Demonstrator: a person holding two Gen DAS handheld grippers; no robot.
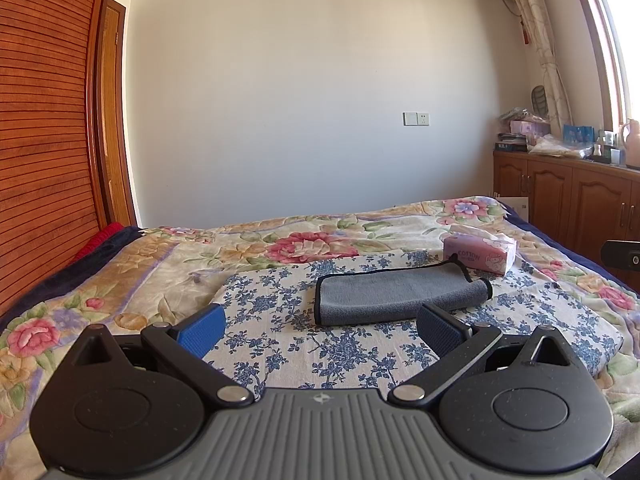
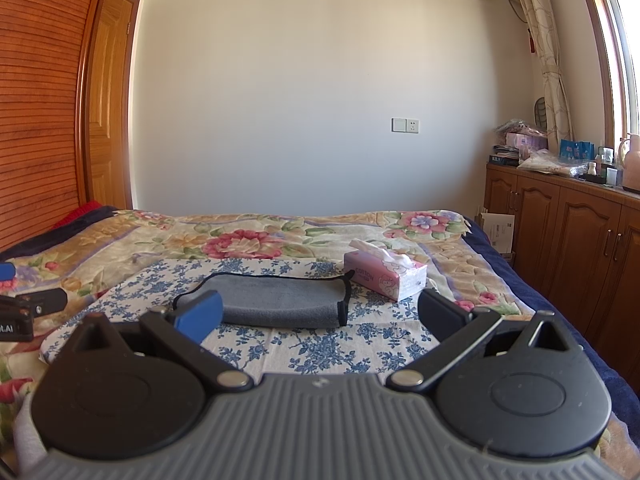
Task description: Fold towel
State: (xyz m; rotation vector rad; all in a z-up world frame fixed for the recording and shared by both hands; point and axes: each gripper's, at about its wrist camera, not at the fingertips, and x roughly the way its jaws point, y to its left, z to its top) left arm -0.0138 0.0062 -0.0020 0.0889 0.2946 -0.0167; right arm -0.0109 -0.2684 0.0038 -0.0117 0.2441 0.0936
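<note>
Left wrist view is showing one bed (image 1: 168, 264) filling the lower room, wearing a floral bedspread, with one blue-and-white flowered cloth (image 1: 280, 320) lying on top of it. One grey towel (image 1: 400, 294) with black edging is lying on that cloth, already doubled over once, its rolled fold facing the camera and one loose corner curling up toward the far right. One pink tissue box (image 1: 480, 254) is sitting just beyond the towel's far right corner, near it; contact cannot be told.

Two devices are showing. The left hand-held gripper (image 1: 320, 330) is hovering low over the flowered cloth, level and pointing across the bed toward the far wall, its fingers spread wide and pinching nothing. One pad is blue (image 1: 202, 330) and the other dark (image 1: 440, 332); the towel's near edge is lying between and just beyond them, apart from both.

Right wrist view is showing the right hand-held gripper (image 2: 320, 318) in a matching pose, level and low, fingers likewise spread wide and carrying nothing. Its blue pad (image 2: 200, 316) is overlapping the towel's (image 2: 276, 302) near left corner in the picture; touching cannot be told. The tissue box (image 2: 386, 276) is sitting ahead to the right.
</note>
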